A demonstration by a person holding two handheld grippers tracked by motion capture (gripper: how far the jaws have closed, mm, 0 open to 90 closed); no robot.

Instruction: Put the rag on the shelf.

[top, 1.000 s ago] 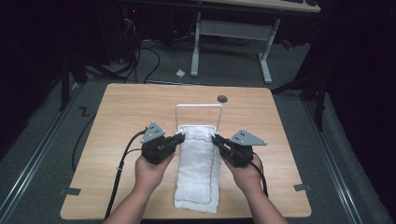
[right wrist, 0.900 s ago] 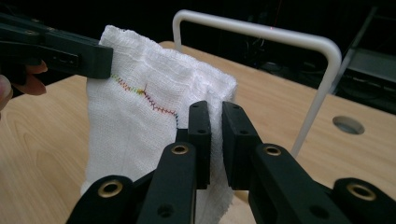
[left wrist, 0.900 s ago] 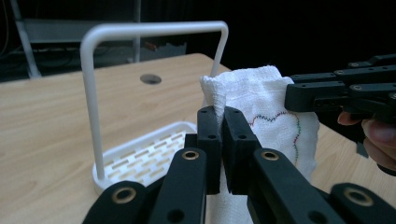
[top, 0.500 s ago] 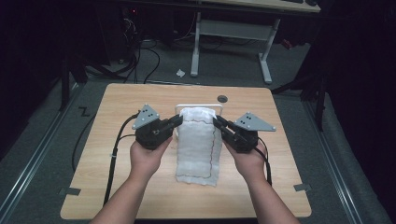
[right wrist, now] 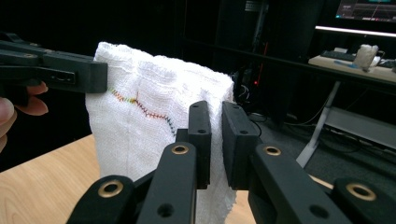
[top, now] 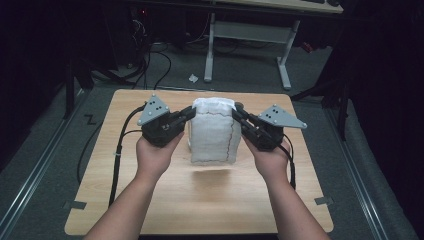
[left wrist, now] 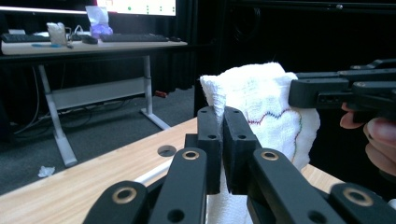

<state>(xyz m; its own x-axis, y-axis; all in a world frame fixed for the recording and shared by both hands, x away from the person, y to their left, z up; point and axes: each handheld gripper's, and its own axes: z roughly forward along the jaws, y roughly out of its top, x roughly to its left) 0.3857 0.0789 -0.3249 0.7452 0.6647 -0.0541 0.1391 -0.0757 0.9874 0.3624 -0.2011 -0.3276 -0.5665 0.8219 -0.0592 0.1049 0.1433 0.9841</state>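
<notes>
Left gripper (top: 191, 113) clamped on the towel's (top: 214, 132) top left corner, right gripper (top: 236, 111) clamped on its top right corner. Jaws nearly together, cloth edge pinched between the pads in both gripper views.

Vs a second ago: both hands have gone up. Then the towel lay flat along the table (top: 150, 210), grippers at its far corners. Half a second ago the far end was off the surface. Now the whole towel hangs clear of the table, shadow under its bottom edge.

Towel hangs doubled between the grippers, coloured zigzag stitching down the front. Behind the towel, a round hole (left wrist: 166, 150) in the table. Beyond the table, a desk (left wrist: 93, 44) with keyboards.
</notes>
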